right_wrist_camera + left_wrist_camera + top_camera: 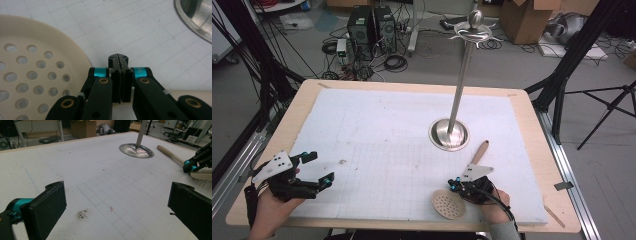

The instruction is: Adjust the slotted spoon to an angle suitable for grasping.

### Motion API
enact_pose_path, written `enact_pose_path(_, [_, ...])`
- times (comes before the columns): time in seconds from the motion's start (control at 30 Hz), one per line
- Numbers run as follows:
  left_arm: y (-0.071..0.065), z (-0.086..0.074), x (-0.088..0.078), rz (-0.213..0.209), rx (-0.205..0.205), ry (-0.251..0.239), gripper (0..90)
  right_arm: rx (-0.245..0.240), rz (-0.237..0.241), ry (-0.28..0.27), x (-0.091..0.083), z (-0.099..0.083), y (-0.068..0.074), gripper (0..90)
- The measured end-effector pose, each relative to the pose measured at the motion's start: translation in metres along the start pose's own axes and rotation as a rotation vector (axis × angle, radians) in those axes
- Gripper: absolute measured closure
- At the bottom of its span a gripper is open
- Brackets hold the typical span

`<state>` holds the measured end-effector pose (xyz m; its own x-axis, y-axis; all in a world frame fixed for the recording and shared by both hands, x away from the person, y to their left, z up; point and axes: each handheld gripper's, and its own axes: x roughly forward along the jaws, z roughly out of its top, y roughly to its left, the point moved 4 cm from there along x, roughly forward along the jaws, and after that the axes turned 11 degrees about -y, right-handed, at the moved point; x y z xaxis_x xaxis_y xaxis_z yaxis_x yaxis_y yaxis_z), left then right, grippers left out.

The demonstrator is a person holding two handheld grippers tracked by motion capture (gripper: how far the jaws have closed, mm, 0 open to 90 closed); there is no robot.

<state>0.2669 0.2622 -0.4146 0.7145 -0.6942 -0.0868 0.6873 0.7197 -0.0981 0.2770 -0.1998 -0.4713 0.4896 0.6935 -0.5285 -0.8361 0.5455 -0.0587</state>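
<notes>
A beige skimmer lies flat on the white foam mat (387,125), its perforated round head (448,204) near the front edge and its wooden handle (480,151) pointing toward the metal stand. My right gripper (455,185) hovers over the skimmer's neck, jaws pressed together with nothing between them. In the right gripper view the shut tips (118,59) sit beside the holed head (30,67); the handle passes under the linkage. My left gripper (320,170) rests at the front left, jaws wide apart and empty (117,212).
A tall metal stand rises from a round steel base (449,134) right of centre, with hooked arms at its top (473,31). The base also appears far off (136,150). A small dark smudge (81,214) marks the mat near the left gripper.
</notes>
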Motion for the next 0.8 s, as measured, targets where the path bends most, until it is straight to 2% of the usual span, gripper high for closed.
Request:
enact_pose_path(0.5, [-0.001,0.0,0.002,-0.006,0.001,0.0,2.2,-0.035,-0.009,0.017,-0.031,-0.018,-0.007,90.0])
enact_pose_path(0.8, [-0.002,0.0,0.005,-0.013,0.002,0.003,2.2,-0.017,-0.016,0.015,-0.047,-0.029,-0.013,90.0])
